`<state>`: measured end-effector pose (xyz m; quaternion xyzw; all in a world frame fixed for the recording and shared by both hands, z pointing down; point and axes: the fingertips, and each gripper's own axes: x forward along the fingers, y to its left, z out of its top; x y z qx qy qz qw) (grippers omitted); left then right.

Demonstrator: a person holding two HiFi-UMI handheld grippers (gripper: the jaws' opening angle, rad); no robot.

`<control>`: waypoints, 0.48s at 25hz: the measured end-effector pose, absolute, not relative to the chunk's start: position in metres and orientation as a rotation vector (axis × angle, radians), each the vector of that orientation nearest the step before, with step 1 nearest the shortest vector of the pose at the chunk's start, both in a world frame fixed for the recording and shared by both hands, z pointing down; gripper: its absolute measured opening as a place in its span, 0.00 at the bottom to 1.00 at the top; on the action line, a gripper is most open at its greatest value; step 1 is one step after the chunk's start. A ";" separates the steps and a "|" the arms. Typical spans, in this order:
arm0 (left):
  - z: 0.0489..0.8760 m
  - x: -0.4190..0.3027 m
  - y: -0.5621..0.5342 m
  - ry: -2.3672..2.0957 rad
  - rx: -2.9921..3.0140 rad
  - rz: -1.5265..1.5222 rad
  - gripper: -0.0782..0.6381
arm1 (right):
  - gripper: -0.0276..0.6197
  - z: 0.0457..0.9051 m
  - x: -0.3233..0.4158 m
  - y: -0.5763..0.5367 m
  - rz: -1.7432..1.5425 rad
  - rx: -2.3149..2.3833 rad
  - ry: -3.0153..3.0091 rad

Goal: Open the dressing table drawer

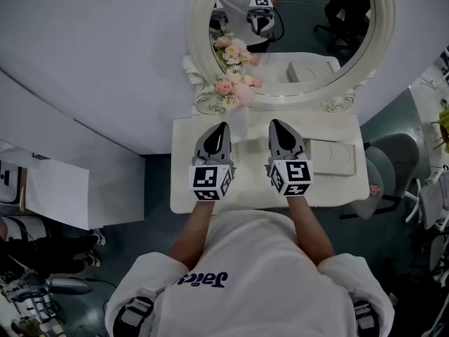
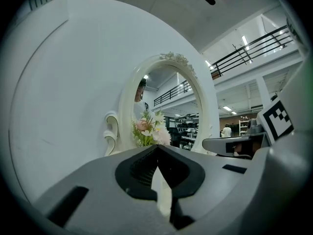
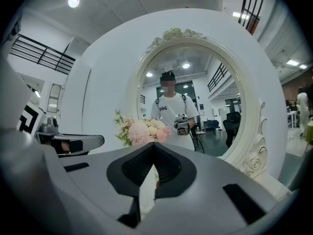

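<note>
White dressing table [image 1: 337,188] under an oval mirror [image 1: 302,27]. We hold the left gripper [image 1: 223,128] and right gripper [image 1: 275,125] over its top, both with jaws pressed together and empty. The drawer is hidden below the front edge. We judge it rigid and light to slide, best taken by its pull.

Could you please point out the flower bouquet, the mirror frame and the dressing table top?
flower bouquet [image 1: 240,93]: head view, on the pink blooms at the mirror's foot.
mirror frame [image 1: 198,41]: head view, on its left side.
dressing table top [image 1: 184,167]: head view, on the bare left part.
</note>
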<state>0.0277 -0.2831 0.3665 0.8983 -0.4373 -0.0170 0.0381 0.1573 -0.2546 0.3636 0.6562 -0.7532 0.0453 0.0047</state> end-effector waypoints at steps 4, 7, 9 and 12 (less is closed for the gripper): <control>0.367 0.031 -0.281 -1.338 2.767 -0.043 0.13 | 0.05 0.365 0.159 -0.255 0.147 2.060 -2.341; 0.371 0.030 -0.282 -1.342 2.761 -0.035 0.13 | 0.05 0.368 0.160 -0.255 0.147 2.060 -2.329; 0.372 0.029 -0.283 -1.344 2.752 -0.032 0.13 | 0.05 0.368 0.160 -0.255 0.150 2.060 -2.330; 0.375 0.027 -0.284 -1.347 2.736 -0.032 0.13 | 0.05 0.369 0.159 -0.255 0.154 2.057 -2.333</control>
